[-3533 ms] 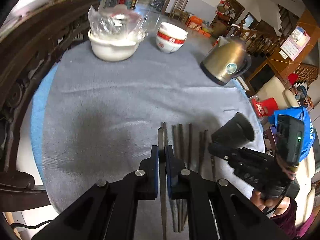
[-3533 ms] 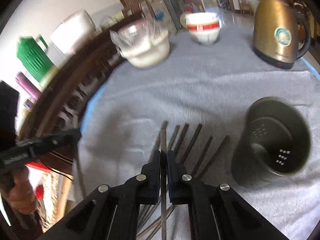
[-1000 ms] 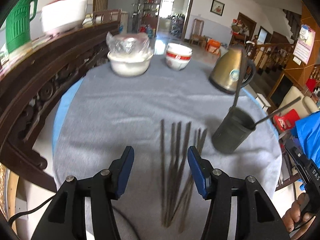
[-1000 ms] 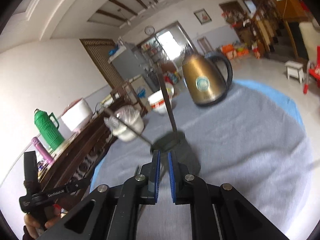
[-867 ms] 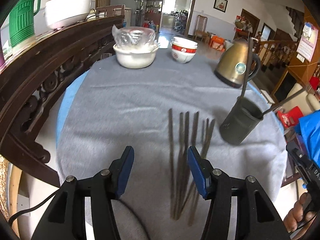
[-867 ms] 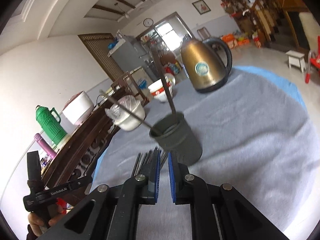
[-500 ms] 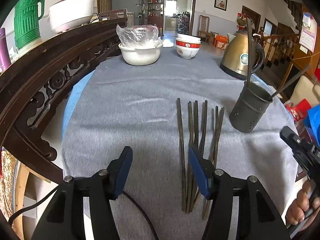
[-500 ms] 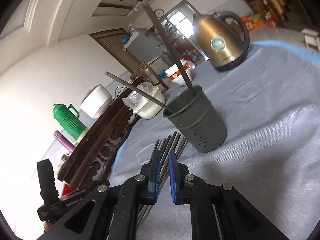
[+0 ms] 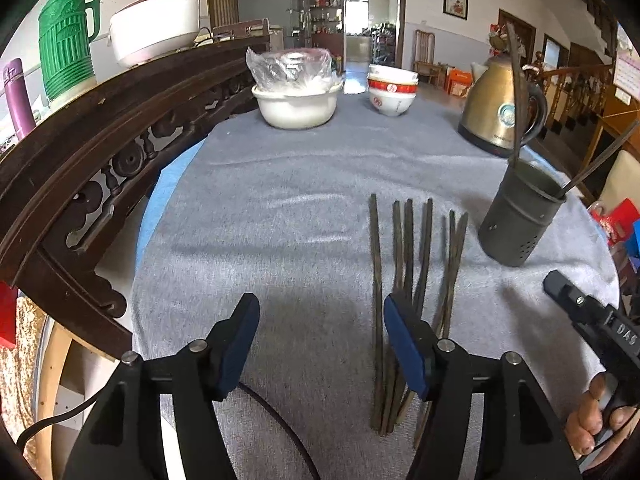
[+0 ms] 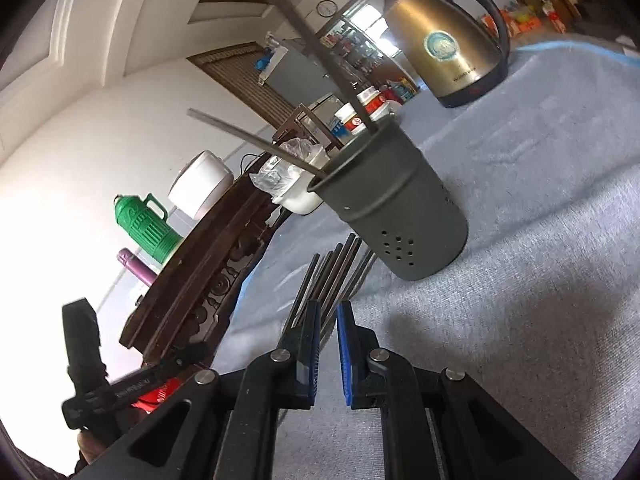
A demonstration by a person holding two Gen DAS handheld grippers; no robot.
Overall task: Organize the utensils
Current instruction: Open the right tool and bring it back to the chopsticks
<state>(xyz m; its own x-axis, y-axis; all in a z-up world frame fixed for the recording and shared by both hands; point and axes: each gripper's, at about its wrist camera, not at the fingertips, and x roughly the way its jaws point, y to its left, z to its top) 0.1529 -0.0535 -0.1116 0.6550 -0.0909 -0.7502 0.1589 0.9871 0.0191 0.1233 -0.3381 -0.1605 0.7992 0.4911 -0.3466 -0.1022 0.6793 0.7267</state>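
Two chopsticks (image 10: 256, 136) already stand in the dark perforated holder (image 9: 520, 216), leaning out over its rim; the rest of the chopsticks (image 9: 408, 280) lie in a loose fan on the grey cloth of the desk (image 9: 280, 220), just beside the holder on the side away from the gold kettle (image 9: 496, 108). The step in hand looks like the next pick from that fan.

The left gripper (image 9: 320, 340) hovers over the near ends of the fan with its jaws wide and empty — one pad sits above the outermost sticks. The right gripper (image 10: 328, 344) is tilted, low and close to the holder, jaws narrow with only a slim gap and nothing between them.

To do this well, take one stick at a time, choosing an outer one of the fan so the neighbours are not dragged. Several sticks cross near their near ends, so a grip there would likely catch two — better to close where they spread apart, toward the holder. Come down with the pads either side of the chosen stick and press lightly into the soft cloth before closing. When carrying it over, keep clear of the two leaning sticks, which a careless approach could knock and tip the holder.
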